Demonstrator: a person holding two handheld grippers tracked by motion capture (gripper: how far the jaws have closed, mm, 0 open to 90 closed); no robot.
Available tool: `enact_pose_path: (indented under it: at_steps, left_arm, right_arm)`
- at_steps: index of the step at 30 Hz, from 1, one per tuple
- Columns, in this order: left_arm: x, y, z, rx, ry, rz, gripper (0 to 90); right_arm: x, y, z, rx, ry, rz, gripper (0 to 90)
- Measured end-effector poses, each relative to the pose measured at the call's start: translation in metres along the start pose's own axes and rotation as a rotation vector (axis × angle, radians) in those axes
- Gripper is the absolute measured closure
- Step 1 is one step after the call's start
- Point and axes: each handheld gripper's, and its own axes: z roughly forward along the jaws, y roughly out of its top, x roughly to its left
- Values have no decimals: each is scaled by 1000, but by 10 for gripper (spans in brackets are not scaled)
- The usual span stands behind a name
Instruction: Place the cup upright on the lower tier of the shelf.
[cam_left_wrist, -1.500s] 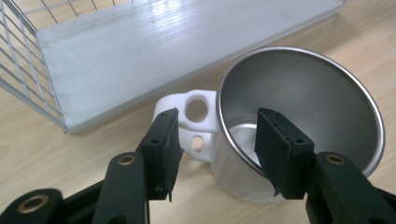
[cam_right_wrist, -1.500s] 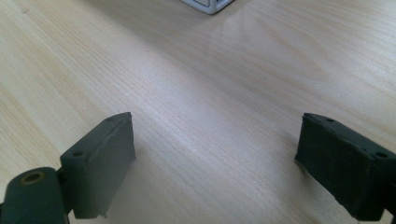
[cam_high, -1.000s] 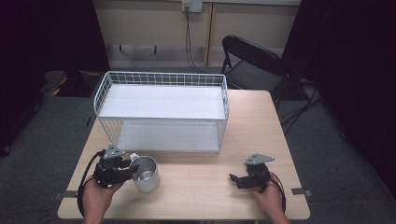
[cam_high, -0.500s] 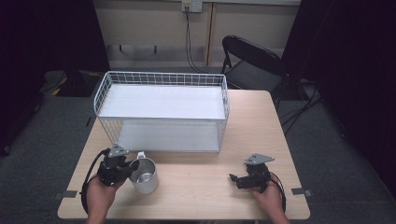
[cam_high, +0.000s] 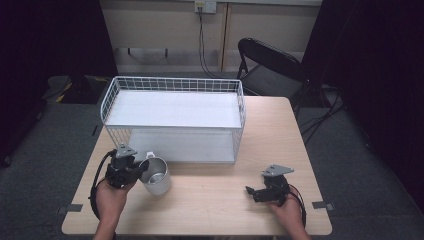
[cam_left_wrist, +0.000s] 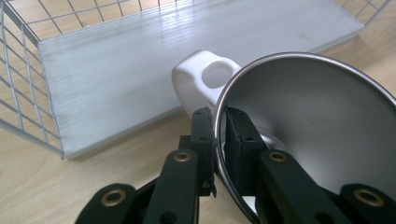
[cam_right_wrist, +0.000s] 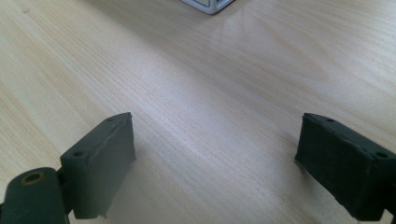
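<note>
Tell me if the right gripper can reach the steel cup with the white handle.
Probably yes: the right gripper is open and empty, with bare table between it and the steel cup, though the left gripper already clamps its rim.

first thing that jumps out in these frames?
The left gripper, near the table's front left, is clamped on the rim of a steel cup with a white handle, one jaw inside and one outside. Behind it stands a white wire basket with two shelves. The right gripper rests open over bare table.
</note>
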Motion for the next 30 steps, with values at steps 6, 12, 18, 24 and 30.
enact_pose_path:
  at_steps: [6,12,18,24,30]
  left_arm:
    - [1,4,6,4,12,-7,823]
    - [3,8,9,-11,33,-14,824]
    - [7,13,13,-21,46,-25,823]
    - [5,20,15,-44,65,-24,823]
    - [3,23,19,-66,88,-31,824]
  right_arm:
    - [0,0,0,0,1,-2,105]
    - [0,0,0,0,1,-2,104]
    - [0,0,0,0,1,-2,105]
    - [0,0,0,0,2,-2,104]
    - [0,0,0,1,2,-3,104]
